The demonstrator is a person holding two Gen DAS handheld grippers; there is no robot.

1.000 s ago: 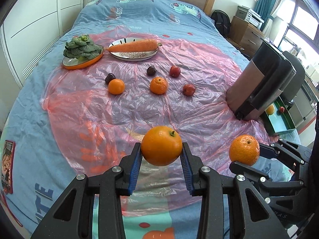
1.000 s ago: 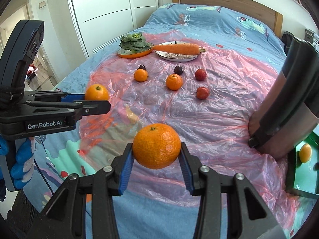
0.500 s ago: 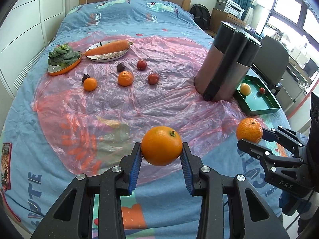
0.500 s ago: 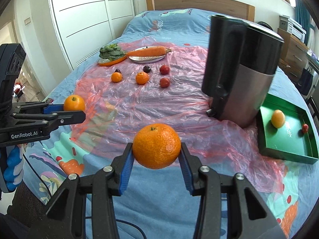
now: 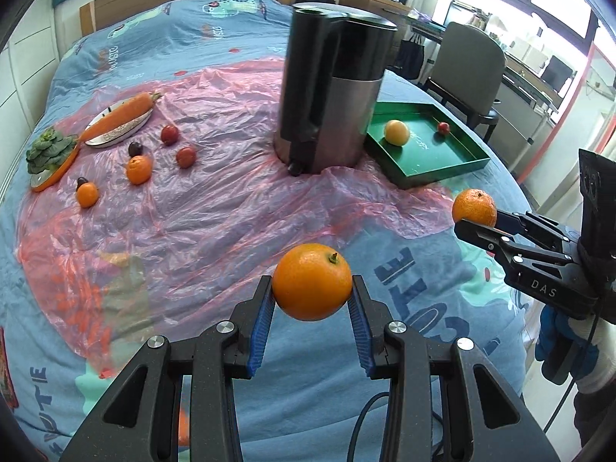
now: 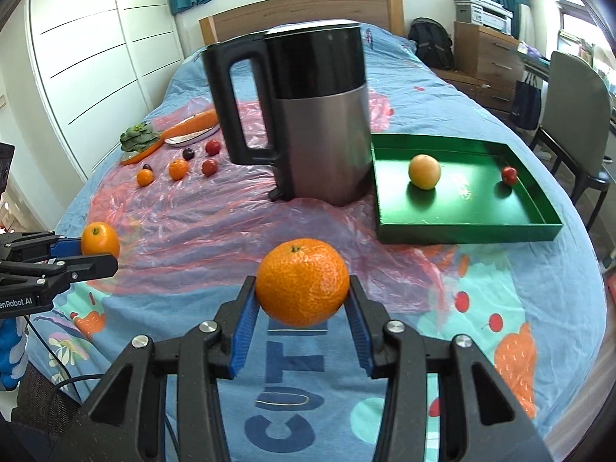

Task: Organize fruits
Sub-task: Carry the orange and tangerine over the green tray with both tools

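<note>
Left wrist view: the left gripper (image 5: pixel 312 300) is clenched on a smooth orange (image 5: pixel 312 281), its blue pads pressing both sides, held above the near edge of the bed (image 5: pixel 442 308). To the right, the right gripper (image 5: pixel 475 219) grips a mandarin (image 5: pixel 474 207) above the bed's right edge. A green tray (image 5: pixel 442 169) lies at the right edge, holding a yellowish fruit (image 5: pixel 397 132) and a small red fruit (image 5: pixel 443 127). A black and steel kettle (image 5: pixel 331 92) stands just beside the tray on the pink plastic sheet (image 5: pixel 215 211). Toward the left edge lie small oranges, red and dark fruits, a carrot (image 5: pixel 121 115) on a plate, and leafy greens (image 5: pixel 50 150).

Right wrist view: the right gripper (image 6: pixel 302 304) grasps the dimpled mandarin (image 6: pixel 302 283) above the bed's near edge. The left gripper (image 6: pixel 104 254) holds its orange (image 6: pixel 100 239) at the left. The tray (image 6: pixel 462 227) lies beyond, right of the kettle (image 6: pixel 308 115).
</note>
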